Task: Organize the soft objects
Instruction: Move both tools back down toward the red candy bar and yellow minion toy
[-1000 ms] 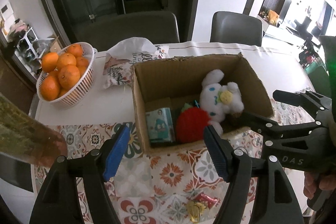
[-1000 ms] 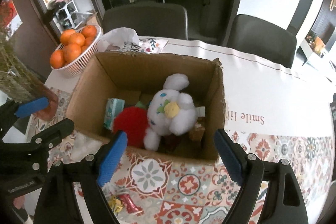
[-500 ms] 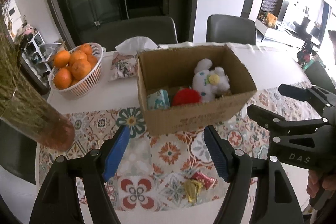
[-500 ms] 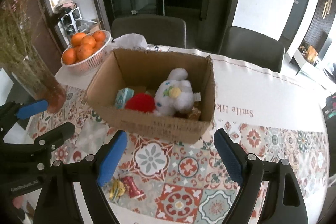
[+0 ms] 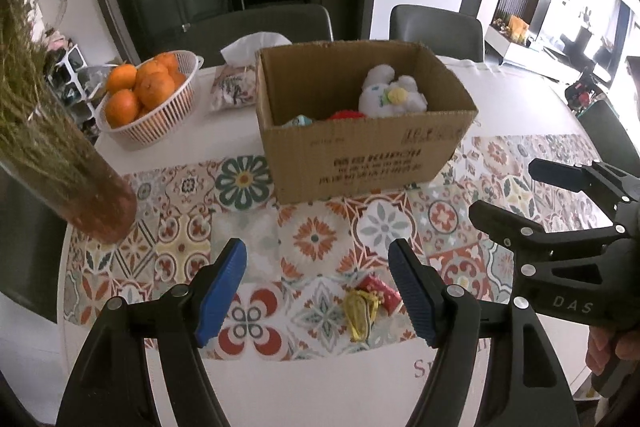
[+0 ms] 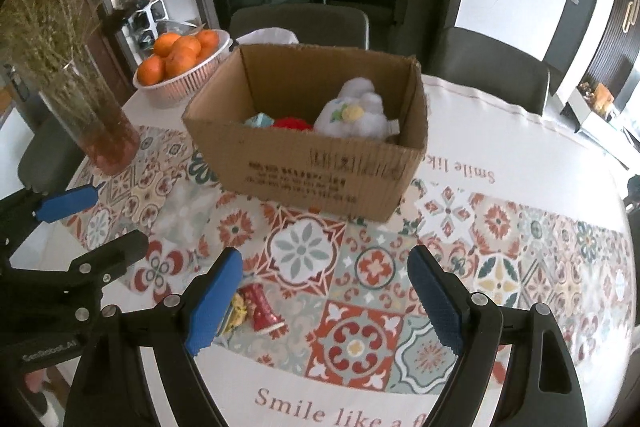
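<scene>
Sitting in the cardboard box [image 5: 366, 147] is the white plush toy [image 5: 390, 94], fluffy, with a yellow patch on its front, leaning against the right side beside a red soft ball [image 5: 347, 115] and a teal packet [image 5: 298, 121]. Both grippers hang well back from the box, over the tiled cloth on the table [image 6: 520, 131]. Left gripper [image 5: 318, 289] is spread wide with nothing between its blue pads; right gripper [image 6: 326, 301] likewise, released and empty. Two small wrapped candies [image 5: 370, 303] lie on the cloth just ahead of the left gripper, touching each other. Compared with a second ago, both grippers have pulled away: the box looked close and filled the view then, now it sits farther off, and the toys inside have not shifted.
</scene>
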A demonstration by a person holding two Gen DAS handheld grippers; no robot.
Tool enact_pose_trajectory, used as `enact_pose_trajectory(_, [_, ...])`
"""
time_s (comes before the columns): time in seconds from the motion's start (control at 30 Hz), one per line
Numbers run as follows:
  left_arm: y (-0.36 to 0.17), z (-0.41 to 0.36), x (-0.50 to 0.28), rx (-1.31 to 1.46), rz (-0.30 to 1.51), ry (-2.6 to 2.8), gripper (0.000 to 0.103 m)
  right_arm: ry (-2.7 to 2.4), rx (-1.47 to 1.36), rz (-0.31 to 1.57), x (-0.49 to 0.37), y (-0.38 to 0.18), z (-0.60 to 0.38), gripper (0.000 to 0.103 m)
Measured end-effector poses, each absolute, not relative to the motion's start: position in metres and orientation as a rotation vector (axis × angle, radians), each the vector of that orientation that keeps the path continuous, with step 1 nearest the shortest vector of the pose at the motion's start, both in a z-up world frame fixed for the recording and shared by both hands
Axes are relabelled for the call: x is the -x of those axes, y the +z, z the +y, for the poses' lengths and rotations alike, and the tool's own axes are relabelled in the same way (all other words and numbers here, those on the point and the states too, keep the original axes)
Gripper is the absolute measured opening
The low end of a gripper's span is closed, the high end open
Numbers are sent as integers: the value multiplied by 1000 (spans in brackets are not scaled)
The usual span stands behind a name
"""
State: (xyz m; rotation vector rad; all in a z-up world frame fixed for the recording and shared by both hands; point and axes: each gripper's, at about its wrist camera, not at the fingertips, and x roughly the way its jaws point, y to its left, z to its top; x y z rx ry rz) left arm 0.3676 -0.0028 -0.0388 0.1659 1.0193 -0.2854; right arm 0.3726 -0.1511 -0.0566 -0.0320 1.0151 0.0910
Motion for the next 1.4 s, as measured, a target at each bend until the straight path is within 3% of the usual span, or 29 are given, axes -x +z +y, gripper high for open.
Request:
enact_pose_trajectory(0.7, [-109,-3,-327,-157,1162,-346,73,217,107,1108,-347,-119,-137,82])
enact_pose_trajectory(1.4, [-180,-11,-321,-191,1201,-439,72,370,200,1212,-359,-189,-120,69])
